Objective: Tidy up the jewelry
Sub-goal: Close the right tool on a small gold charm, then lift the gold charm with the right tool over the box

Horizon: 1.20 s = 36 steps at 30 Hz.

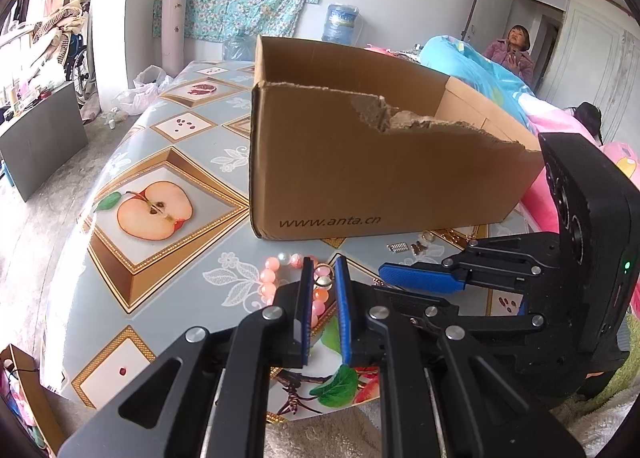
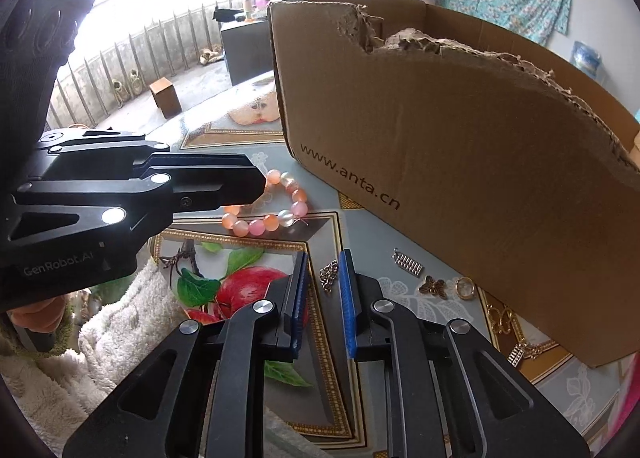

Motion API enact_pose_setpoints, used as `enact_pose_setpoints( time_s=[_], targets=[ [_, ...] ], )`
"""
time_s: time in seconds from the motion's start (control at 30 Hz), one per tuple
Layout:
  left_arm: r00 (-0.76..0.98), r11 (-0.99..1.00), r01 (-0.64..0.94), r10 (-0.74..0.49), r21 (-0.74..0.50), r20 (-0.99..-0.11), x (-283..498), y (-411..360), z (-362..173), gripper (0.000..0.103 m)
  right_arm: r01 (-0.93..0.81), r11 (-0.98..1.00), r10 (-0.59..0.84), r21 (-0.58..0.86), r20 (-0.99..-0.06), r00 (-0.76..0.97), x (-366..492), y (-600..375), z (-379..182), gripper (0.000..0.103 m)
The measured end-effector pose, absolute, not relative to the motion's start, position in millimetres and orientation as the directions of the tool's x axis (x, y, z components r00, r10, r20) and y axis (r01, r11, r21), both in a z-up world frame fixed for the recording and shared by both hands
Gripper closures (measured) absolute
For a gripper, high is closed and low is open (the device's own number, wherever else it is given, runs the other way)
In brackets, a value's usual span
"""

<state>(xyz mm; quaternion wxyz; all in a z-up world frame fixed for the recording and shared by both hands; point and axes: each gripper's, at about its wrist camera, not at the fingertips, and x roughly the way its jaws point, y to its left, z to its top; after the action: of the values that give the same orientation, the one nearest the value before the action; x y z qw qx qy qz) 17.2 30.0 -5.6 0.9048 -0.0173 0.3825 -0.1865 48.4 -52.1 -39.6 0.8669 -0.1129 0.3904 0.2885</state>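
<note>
A bracelet of pink and orange beads (image 1: 276,278) (image 2: 276,217) lies on the fruit-print tablecloth (image 1: 168,161) in front of a torn cardboard box (image 1: 380,177) (image 2: 460,161). My left gripper (image 1: 323,272) (image 2: 262,185) rests at the bracelet's near side, its blue pads shut on a bead. My right gripper (image 2: 324,278) (image 1: 380,282) points down at a small silver chain (image 2: 329,276). The chain lies between the fingertips with a gap beside it, so the jaws stand narrowly open. A silver bar piece (image 2: 408,264), a butterfly charm (image 2: 433,287) and a gold ring (image 2: 465,288) lie along the box's foot.
More gold pieces (image 2: 502,318) lie near the box's right corner. A fluffy white sleeve (image 2: 120,338) shows at the lower left. A person (image 1: 516,53) sits behind a blue quilt (image 1: 472,65). The table edge (image 1: 80,298) drops off to the left.
</note>
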Motion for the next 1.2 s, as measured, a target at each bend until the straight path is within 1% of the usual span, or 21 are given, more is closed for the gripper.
enact_pose_setpoints(
  time_s=[0.03,0.1,0.17,0.27,0.33,0.5,0.63,0.83,0.97,1.03,1.1,1.2],
  targets=[
    [0.639,0.93,0.323,-0.35,-0.175,-0.685,17.3,29.2,-5.0,0.093,-0.585,0.81,0.411,0.034,-0.744,0.526,50.0,-52.3,-39.4,0.093],
    [0.642,0.931,0.321,-0.349,-0.174,-0.682,16.3,29.3,-4.1,0.093,-0.581,0.813,0.408,0.038,-0.749,0.522,52.3,-53.2,-38.8,0.101],
    [0.646,0.932,0.319,-0.347,-0.173,-0.68,14.8,29.2,-2.6,0.093,-0.577,0.815,0.415,0.057,-0.752,0.512,55.4,-55.7,-38.2,0.102],
    [0.654,0.934,0.316,-0.342,-0.168,-0.675,11.7,29.1,1.0,0.093,-0.561,0.819,0.451,0.124,-0.743,0.494,59.9,-66.5,-34.5,0.103],
    [0.658,0.935,0.314,-0.339,-0.164,-0.672,9.0,28.4,3.9,0.093,-0.551,0.816,0.485,0.174,-0.726,0.488,59.5,-78.6,-28.7,0.103],
    [0.676,0.938,0.312,-0.33,-0.149,-0.659,0.6,27.9,15.3,0.093,-0.532,0.817,0.523,0.222,-0.676,0.52,52.9,-101.9,-9.6,0.103],
    [0.698,0.938,0.32,-0.33,-0.135,-0.635,-6.3,24.8,31.6,0.093,-0.536,0.806,0.559,0.253,-0.623,0.547,42.7,-120.3,8.4,0.103],
    [0.734,0.909,0.386,-0.407,-0.158,-0.543,-12.3,22.6,76.3,0.093,-0.561,0.783,0.611,0.27,-0.501,0.613,32.1,-147.1,58.4,0.103],
    [0.741,0.883,0.444,-0.459,-0.155,-0.49,3.8,13.1,106.3,0.093,-0.56,0.778,0.625,0.283,-0.436,0.648,49.8,-165.4,87.3,0.103],
    [0.733,0.877,0.461,-0.463,-0.136,-0.499,20.3,4.3,114.6,0.093,-0.55,0.776,0.629,0.308,-0.441,0.64,69.8,-173.0,95.6,0.103],
    [0.714,0.876,0.466,-0.456,-0.125,-0.531,42.0,-5.5,117.6,0.093,-0.531,0.777,0.628,0.339,-0.476,0.615,94.5,-179.0,96.6,0.103],
    [0.65,0.869,0.473,-0.454,-0.144,-0.609,82.6,-24.0,114.8,0.093,-0.474,0.787,0.614,0.395,-0.578,0.538,138.2,-183.1,85.1,0.103]
  ],
)
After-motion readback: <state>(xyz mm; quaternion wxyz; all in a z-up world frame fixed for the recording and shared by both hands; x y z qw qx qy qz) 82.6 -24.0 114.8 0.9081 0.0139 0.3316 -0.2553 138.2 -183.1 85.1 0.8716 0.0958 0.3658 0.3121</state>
